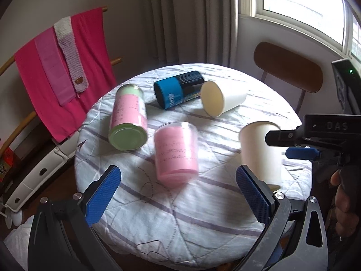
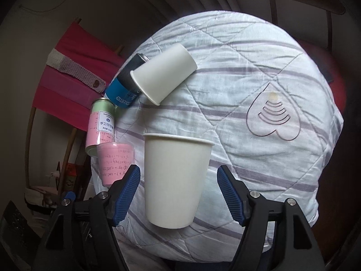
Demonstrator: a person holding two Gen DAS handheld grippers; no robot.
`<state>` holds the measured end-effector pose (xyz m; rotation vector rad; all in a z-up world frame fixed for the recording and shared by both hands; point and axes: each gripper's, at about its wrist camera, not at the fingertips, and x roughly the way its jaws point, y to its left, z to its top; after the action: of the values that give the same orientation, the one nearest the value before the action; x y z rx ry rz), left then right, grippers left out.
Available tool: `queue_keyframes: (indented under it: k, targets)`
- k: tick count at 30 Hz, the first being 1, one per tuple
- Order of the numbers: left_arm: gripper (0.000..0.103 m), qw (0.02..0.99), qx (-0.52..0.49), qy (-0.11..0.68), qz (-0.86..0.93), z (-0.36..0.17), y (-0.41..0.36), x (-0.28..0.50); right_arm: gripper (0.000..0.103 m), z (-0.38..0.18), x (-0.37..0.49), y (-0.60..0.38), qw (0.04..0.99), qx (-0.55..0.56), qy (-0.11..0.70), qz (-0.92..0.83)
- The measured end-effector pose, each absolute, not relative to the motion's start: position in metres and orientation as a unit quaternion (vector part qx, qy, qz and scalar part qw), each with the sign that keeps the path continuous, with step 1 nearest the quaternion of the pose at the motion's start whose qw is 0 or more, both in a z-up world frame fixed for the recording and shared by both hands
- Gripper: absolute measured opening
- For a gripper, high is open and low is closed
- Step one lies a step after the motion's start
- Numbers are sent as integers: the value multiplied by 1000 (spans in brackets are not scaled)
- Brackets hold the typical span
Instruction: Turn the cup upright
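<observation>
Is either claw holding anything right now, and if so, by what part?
Nothing is held. The right claw is open around the upright paper cup, its pads apart from the cup's sides. The left claw is open over the table, empty.

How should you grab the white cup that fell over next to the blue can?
Grip the lying white cup across its side wall, about midway along. Its open rim faces the blue can, which lies close beside it, so coming from above with one finger on each side of the wall looks safest. The right gripper is open around the upright cup.
</observation>
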<state>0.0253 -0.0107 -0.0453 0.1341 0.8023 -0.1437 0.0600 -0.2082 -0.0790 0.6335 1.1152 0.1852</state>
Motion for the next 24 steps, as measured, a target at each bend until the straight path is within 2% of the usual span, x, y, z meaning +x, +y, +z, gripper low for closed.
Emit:
queue_keyframes:
  k: [4, 9, 15, 24]
  targets:
    - [103, 910, 67, 396, -100, -41, -37, 27, 80, -61, 47, -232, 810, 285, 500, 111]
    - [103, 877, 61, 450, -156, -46, -82, 46, 80, -51, 33, -263, 834, 250, 483, 91]
    - [103, 849, 84, 504, -132, -72, -115, 76, 80, -57, 27, -299, 851, 223, 473, 54]
    - [101, 845, 100, 515, -100, -86, -127, 97, 80, -72, 42, -311, 854, 210, 472, 61]
